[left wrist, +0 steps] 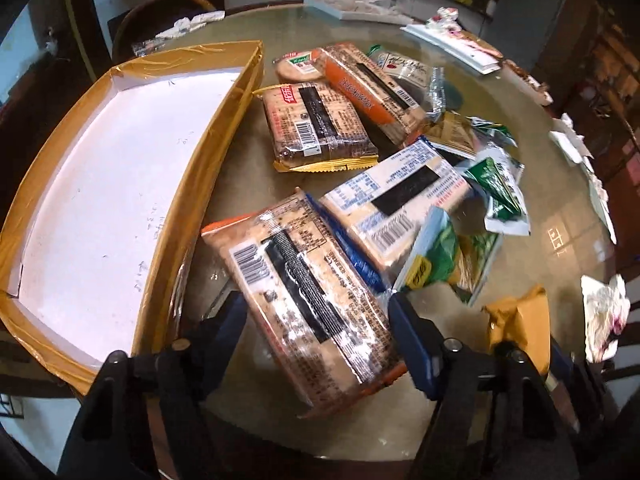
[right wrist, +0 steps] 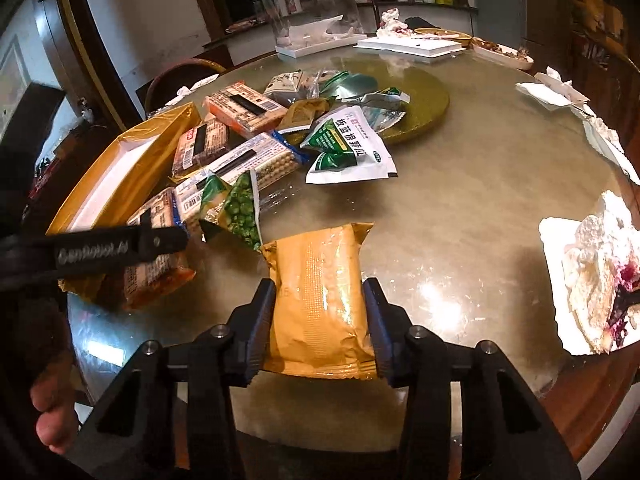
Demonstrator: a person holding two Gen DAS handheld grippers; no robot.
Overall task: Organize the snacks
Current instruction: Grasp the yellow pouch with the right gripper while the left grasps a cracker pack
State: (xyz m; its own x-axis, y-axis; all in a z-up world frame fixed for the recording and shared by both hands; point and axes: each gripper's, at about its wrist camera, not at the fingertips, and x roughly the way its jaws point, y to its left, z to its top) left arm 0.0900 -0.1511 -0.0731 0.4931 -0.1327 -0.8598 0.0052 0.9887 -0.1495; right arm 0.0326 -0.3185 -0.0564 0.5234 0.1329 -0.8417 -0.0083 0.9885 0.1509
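Observation:
My left gripper (left wrist: 316, 316) is shut on an orange cracker pack (left wrist: 304, 300), label side up, held near the table's front edge. A shallow yellow-taped box with a white floor (left wrist: 116, 184) lies just left of it. My right gripper (right wrist: 320, 304) is shut on a plain yellow snack pack (right wrist: 320, 300) over the glass table; this pack also shows in the left wrist view (left wrist: 520, 320). More snacks lie in a pile: a blue-edged cracker pack (left wrist: 396, 204), a brown pack (left wrist: 316, 124), an orange pack (left wrist: 372, 84), a green pea bag (right wrist: 236, 208) and a white-green sachet (right wrist: 352, 148).
A round glass table (right wrist: 460, 220) with a green turntable (right wrist: 420, 108) in the middle. Crumpled tissues (right wrist: 592, 280) lie at the right edge, white trays (right wrist: 408, 46) and a clear container (right wrist: 308, 12) at the back. A chair (left wrist: 160, 20) stands behind the box.

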